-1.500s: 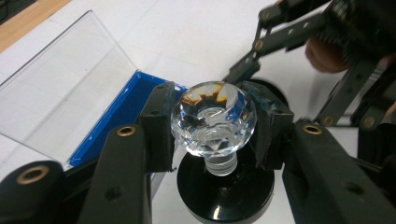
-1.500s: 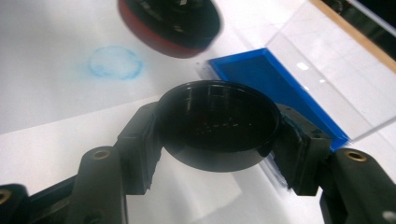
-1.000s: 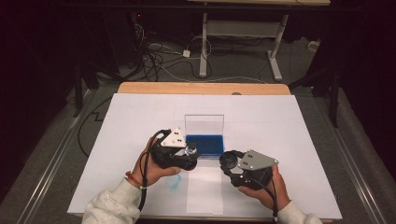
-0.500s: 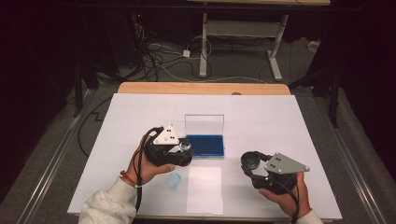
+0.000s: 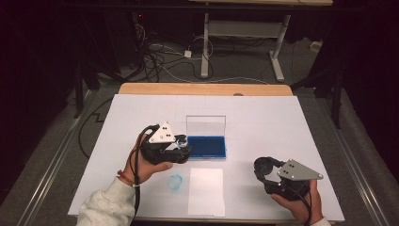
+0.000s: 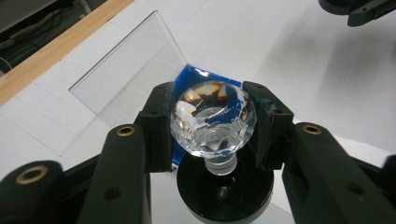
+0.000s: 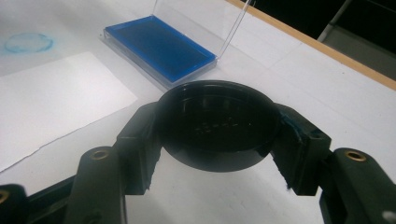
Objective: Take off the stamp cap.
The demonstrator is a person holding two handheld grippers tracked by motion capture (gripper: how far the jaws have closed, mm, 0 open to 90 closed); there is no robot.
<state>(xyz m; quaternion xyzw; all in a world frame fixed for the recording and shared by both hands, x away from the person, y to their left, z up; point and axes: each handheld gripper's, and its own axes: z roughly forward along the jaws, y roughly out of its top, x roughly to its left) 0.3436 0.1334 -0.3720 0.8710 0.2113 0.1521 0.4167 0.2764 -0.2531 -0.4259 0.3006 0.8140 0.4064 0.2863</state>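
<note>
White paper covers the table in front of me, with a wooden edge at the far side and a dark floor strewn with cables beyond it. Near the middle of the sheet lies an open ink pad, its blue bed facing up and its clear lid standing upright along the far side. Closer to me lies a loose white slip of paper, and just left of it a faint round blue stamp mark on the table sheet.

My left gripper is just beside the near-left corner of the ink pad. Its jaws are pinching the clear faceted knob of a stamp, one pad on each side; below the knob a short neck runs into the stamp's round black base. From this angle I cannot tell whether the base touches the ink.

My right gripper is well apart from that, over the bare sheet on the right, nearer the front edge. Its jaws are clamped on a round black cap, gripped at both sides of its rim, the hollow side facing my camera; it seems to sit slightly above the table.
</note>
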